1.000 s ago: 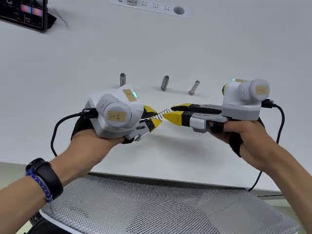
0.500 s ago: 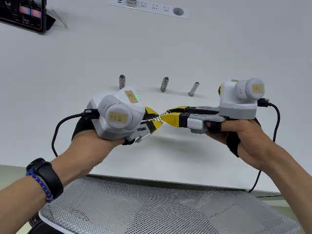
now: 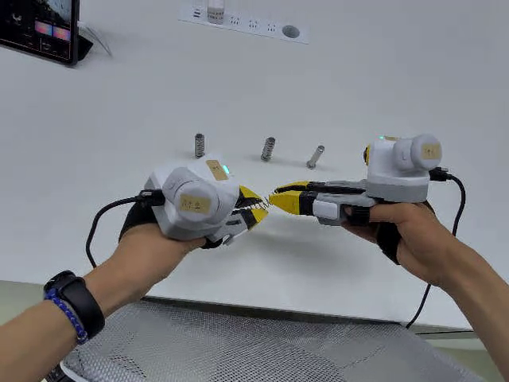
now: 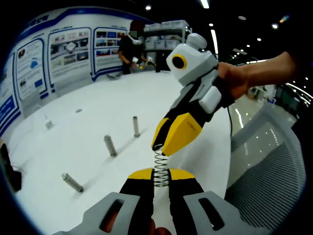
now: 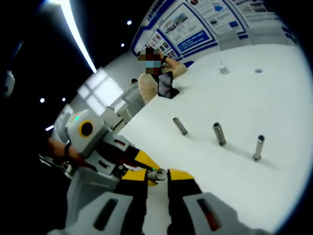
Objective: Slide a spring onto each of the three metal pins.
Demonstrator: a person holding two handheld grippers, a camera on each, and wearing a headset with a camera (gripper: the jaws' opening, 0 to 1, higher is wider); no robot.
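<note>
The left hand-held gripper [image 3: 251,207] and right hand-held gripper [image 3: 280,197] both clamp the last spring [image 3: 260,204] near the bare pin [image 3: 316,156], which it probably needs lining up with next.

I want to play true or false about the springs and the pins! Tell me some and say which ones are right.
1. Every pin has a spring on it. False: the left pin and middle pin do, but the right pin is bare.
2. The left gripper and right gripper hold one spring between them. True.
3. The held spring touches the bare pin. False: it is nearer the person, apart from all the pins.
4. The table is white. True.
</note>
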